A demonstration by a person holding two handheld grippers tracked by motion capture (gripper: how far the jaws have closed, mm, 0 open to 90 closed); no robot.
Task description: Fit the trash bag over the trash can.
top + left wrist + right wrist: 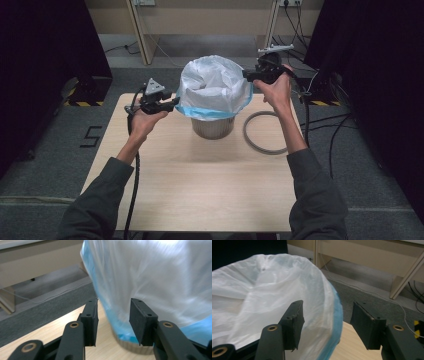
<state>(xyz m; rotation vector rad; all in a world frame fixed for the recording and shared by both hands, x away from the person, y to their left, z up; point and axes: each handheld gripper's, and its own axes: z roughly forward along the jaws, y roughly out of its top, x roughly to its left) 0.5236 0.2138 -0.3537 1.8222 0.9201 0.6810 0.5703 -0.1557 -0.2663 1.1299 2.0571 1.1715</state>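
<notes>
At the bin's left side, the left gripper (172, 104) has spread jaws, the bag (215, 85) unpinched; at its far right, the right gripper (246, 75) also gapes. The loose liner could slip off the bin (212, 127) mid-table.

The setting is a laboratory recording station, not a home or shop. A small light-wood tabletop (200, 180) stands alone on grey carpet floor (45, 150), flanked on both sides by black curtains (45, 40) that screen off the work area. Yellow-and-black hazard tape (82, 103) marks the floor at the base of each curtain, and a black numeral marking (91, 136) is taped to the carpet at the left. Loose black cables (340, 125) run across the floor at the right. Behind the station stands a plain beige desk frame (142, 35), with a wall power outlet (290, 2) and cords hanging above it.
</notes>
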